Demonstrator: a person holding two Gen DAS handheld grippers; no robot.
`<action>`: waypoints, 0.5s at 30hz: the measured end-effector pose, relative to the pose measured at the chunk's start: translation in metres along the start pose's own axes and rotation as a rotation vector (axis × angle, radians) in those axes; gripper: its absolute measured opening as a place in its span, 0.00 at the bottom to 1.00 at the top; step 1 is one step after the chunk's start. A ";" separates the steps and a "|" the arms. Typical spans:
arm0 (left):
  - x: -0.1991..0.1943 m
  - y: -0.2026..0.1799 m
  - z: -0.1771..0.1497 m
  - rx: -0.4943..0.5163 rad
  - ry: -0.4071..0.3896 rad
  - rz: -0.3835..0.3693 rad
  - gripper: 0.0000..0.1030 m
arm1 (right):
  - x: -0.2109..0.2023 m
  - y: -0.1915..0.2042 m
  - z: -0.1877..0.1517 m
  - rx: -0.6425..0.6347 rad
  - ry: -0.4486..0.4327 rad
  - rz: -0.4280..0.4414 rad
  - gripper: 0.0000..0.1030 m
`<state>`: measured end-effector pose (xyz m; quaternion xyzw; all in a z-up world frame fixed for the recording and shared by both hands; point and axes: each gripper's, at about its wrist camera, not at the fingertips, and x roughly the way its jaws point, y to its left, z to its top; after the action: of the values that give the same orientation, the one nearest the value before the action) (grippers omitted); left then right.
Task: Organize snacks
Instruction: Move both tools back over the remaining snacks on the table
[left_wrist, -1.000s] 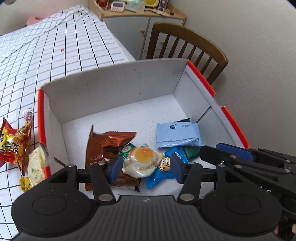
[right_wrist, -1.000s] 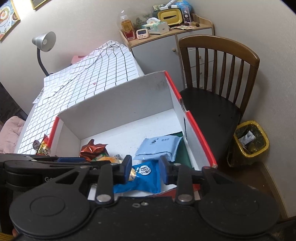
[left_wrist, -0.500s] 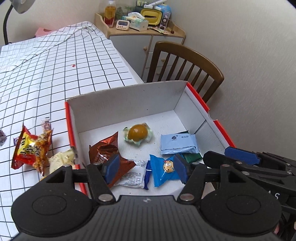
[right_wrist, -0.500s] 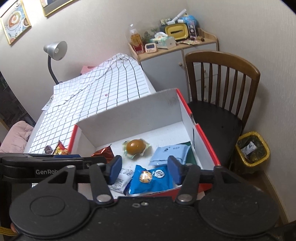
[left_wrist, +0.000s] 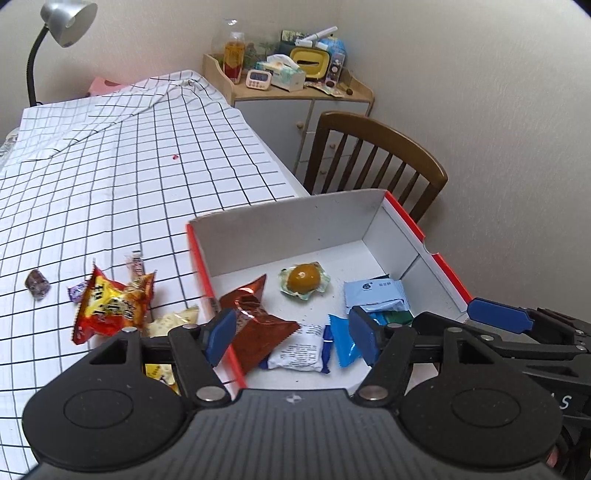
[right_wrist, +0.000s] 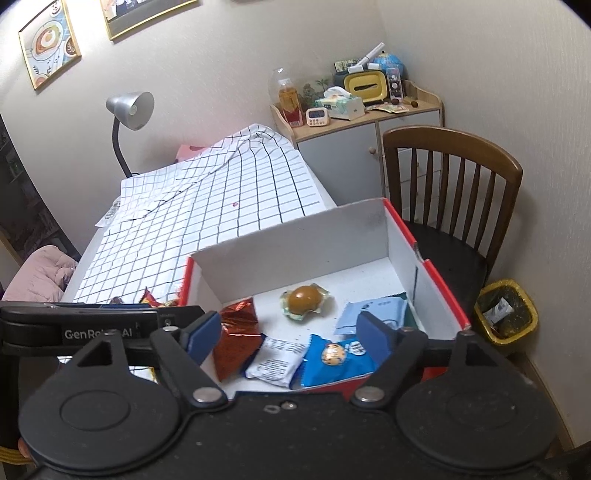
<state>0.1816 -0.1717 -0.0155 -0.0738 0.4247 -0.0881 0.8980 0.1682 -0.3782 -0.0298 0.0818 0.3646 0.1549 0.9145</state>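
Amber yolk pastry (left_wrist: 303, 278), clear wrapper

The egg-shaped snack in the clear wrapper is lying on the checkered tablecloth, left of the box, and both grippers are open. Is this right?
Not quite. The egg-shaped snack lies inside the box, on its white floor, as the left wrist view shows. Both the left gripper and right gripper are open.
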 end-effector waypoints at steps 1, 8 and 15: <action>-0.003 0.004 -0.001 0.000 -0.004 0.002 0.66 | -0.001 0.004 0.000 -0.001 -0.005 0.000 0.81; -0.023 0.038 -0.003 -0.028 -0.031 -0.006 0.77 | -0.004 0.036 -0.004 -0.014 -0.018 0.015 0.89; -0.037 0.079 -0.005 -0.068 -0.054 0.025 0.80 | -0.001 0.068 -0.009 -0.021 -0.027 0.012 0.97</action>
<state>0.1624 -0.0872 -0.0068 -0.1014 0.4041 -0.0606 0.9071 0.1464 -0.3141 -0.0178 0.0766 0.3503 0.1630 0.9192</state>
